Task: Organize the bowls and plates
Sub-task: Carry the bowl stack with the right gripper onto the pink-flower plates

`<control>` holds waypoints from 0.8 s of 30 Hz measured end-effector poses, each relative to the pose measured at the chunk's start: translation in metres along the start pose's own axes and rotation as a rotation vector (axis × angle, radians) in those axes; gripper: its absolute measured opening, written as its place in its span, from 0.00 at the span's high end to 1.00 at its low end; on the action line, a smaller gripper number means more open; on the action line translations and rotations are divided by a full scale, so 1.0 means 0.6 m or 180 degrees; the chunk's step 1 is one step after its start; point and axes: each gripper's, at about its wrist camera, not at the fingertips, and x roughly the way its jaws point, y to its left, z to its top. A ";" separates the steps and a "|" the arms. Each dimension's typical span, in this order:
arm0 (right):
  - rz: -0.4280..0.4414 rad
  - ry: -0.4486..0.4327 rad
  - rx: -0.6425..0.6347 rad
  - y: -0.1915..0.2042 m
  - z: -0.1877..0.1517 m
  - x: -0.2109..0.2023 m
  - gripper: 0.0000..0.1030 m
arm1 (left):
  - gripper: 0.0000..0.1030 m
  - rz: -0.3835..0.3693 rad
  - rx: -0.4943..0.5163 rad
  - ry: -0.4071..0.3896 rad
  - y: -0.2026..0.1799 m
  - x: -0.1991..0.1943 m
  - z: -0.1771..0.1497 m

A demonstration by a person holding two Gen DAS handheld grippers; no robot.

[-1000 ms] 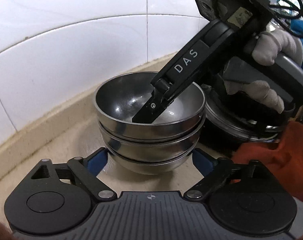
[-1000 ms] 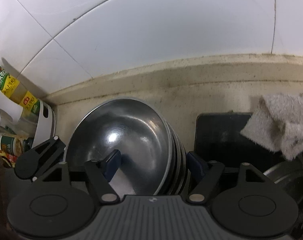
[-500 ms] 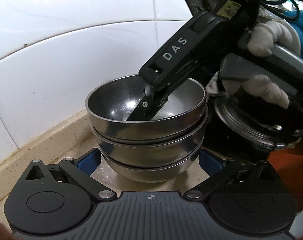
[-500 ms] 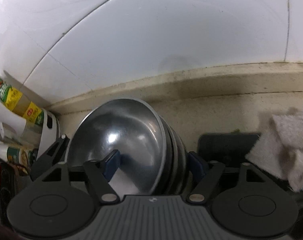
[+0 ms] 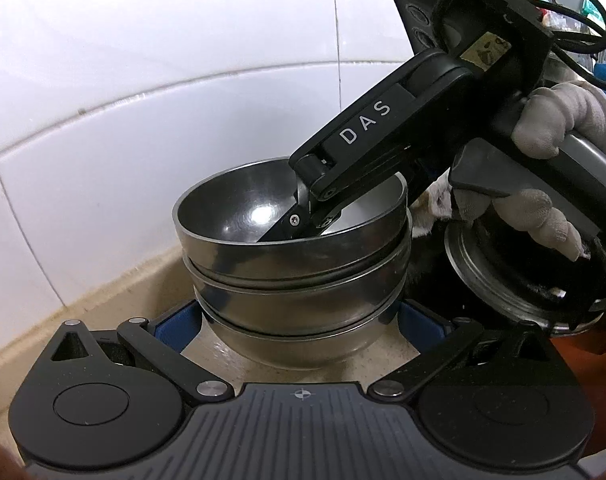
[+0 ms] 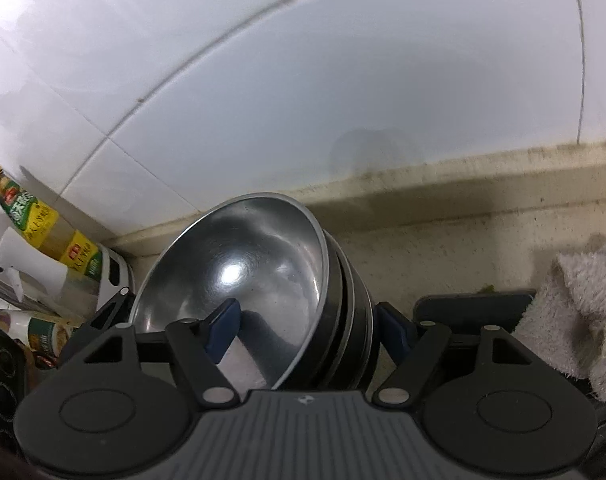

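A stack of three steel bowls (image 5: 295,280) is lifted just above the beige counter by the tiled wall. My left gripper (image 5: 299,320) has its blue pads on either side of the lowest bowl, shut on the stack. My right gripper (image 6: 303,324) is shut on the stack's side wall: one blue pad (image 6: 223,326) lies inside the top bowl (image 6: 255,280), the other (image 6: 395,330) outside the stack. In the left wrist view the right gripper (image 5: 303,220) reaches down into the top bowl from the upper right.
A round steel lid or pot (image 5: 515,280) sits right of the stack. A grey towel (image 6: 579,304) and a dark flat block (image 6: 471,308) lie on the counter at right. Bottles (image 6: 43,228) stand at the left by the wall.
The bowl stack has risen off the counter with both grippers holding it. The wall fills more of the right wrist view and the towel has slid to the right edge.
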 end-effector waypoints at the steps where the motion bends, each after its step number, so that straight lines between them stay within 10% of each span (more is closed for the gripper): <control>1: 0.0003 -0.0025 -0.0028 0.006 0.001 -0.005 0.34 | 0.00 0.0026 0.0019 -0.0010 -0.001 -0.006 0.003; 24: 0.0570 -0.0309 -0.0764 0.168 -0.047 -0.183 0.34 | 0.00 0.1060 0.0098 0.0079 -0.184 -0.212 0.057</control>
